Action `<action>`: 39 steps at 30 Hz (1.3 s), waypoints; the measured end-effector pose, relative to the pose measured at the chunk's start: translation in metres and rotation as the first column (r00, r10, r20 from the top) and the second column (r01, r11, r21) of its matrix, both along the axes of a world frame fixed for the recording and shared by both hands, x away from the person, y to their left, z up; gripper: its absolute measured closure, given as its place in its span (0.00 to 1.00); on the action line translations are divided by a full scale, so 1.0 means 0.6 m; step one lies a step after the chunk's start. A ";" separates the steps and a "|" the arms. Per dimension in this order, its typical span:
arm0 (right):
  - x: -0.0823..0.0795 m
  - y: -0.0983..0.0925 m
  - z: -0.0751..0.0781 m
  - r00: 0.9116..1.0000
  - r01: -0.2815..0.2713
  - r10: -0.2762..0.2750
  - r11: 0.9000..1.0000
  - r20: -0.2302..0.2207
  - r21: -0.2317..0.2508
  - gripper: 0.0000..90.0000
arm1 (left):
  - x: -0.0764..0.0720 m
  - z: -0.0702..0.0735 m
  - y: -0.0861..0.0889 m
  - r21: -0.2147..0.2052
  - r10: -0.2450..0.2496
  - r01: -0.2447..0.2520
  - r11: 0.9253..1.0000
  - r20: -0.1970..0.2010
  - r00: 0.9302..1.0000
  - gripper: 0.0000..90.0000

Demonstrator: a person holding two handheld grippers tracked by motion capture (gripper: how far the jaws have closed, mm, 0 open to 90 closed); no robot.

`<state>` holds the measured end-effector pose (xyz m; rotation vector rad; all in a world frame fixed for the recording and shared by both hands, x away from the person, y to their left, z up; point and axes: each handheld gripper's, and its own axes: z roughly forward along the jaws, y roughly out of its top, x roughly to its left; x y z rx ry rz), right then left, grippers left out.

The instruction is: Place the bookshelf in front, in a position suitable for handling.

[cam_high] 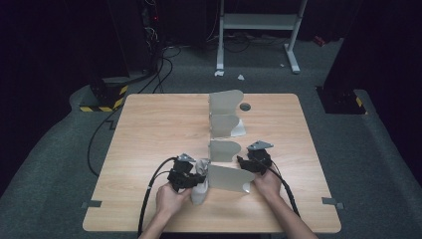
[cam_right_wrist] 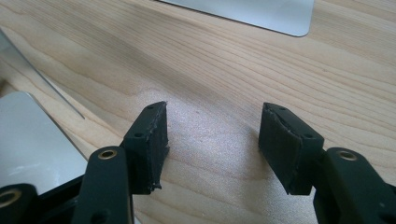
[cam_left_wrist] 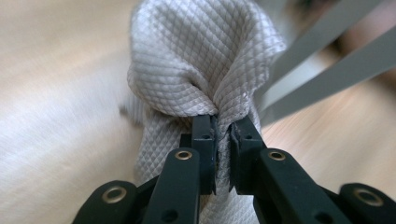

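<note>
A grey quilted cloth [cam_left_wrist: 201,60] is bunched between the jaws of my left gripper [cam_left_wrist: 223,140], which is shut on a fold of it. From above, that cloth [cam_high: 200,191] hangs down to the table at the left end of the nearest metal divider plate [cam_high: 228,178], with the left gripper [cam_high: 198,178] beside it. My right gripper [cam_right_wrist: 212,140] stands open over bare wood, nothing between its fingers; in the high view the right gripper [cam_high: 245,164] sits just behind the right end of that plate.
Several curved metal divider plates stand in a row down the middle of the wooden table [cam_high: 149,129], the farthest [cam_high: 226,101] near the back edge. A second pale cloth [cam_high: 238,129] lies by the second plate. A dark round grommet [cam_high: 245,106] sits near the far edge.
</note>
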<state>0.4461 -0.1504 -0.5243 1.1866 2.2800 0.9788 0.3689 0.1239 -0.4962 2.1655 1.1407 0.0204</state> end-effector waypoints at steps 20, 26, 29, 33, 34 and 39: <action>0.000 0.000 0.000 1.000 0.000 0.000 1.000 0.000 0.000 0.47 | -0.026 0.165 0.035 -0.240 -0.008 0.046 0.970 0.157 0.988 0.92; 0.000 0.000 0.000 1.000 0.000 0.000 1.000 0.000 0.000 0.47 | -0.009 0.157 0.031 -0.225 0.012 0.023 0.974 0.154 0.988 0.92; 0.000 0.000 0.000 1.000 0.000 0.000 1.000 0.000 0.000 0.47 | -0.001 0.128 0.019 -0.171 0.009 0.012 0.985 0.121 0.993 0.92; 0.000 0.000 0.000 1.000 0.000 0.000 1.000 0.000 0.001 0.47 | 0.012 0.090 0.016 -0.144 0.014 -0.004 0.990 0.069 0.998 0.92; 0.000 0.000 0.000 1.000 0.000 0.000 1.000 0.000 0.001 0.47 | 0.014 0.083 0.015 -0.134 0.015 -0.006 0.991 0.063 0.998 0.92; 0.000 0.000 0.000 1.000 -0.001 0.001 1.000 0.001 0.000 0.47 | 0.018 0.087 0.023 -0.165 0.044 -0.031 0.986 0.075 0.996 0.92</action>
